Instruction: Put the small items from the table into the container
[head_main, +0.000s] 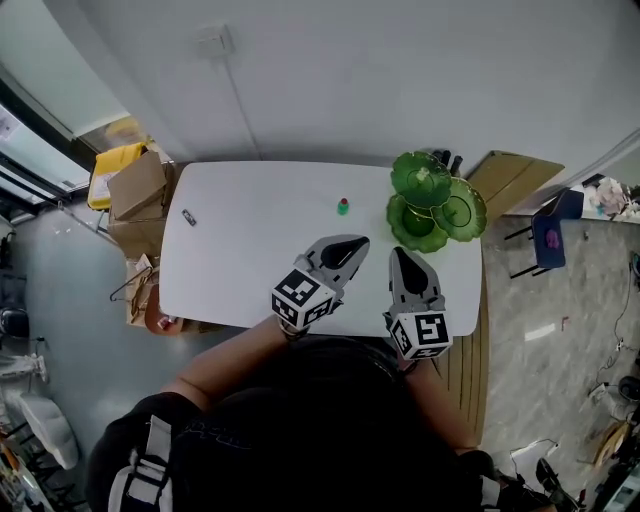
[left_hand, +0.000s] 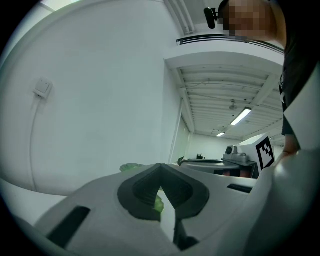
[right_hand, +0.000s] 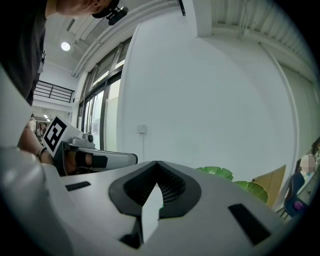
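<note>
Dishes of translucent green, leaf-shaped and set in tiers as one container (head_main: 412, 232), stand on the white table (head_main: 250, 240) just ahead of the right gripper (head_main: 400, 253) and slightly to its right. From here I can't make out anything lying in them. The right gripper's jaws are closed tip to tip with nothing between them, and its own view shows the green leaves past them. The left gripper (head_main: 353, 245) is likewise closed and empty. Both hover over the near edge of the table, side by side.

A small green-and-red item (head_main: 343, 206) sits ahead of the left gripper, apart from it, on open tabletop. A small dark item (head_main: 189, 218) lies well off to that gripper's left. Brown cardboard boxes (head_main: 140, 190) crowd the floor beyond it, and a blue chair (head_main: 550, 235) stands to the right of the dishes.
</note>
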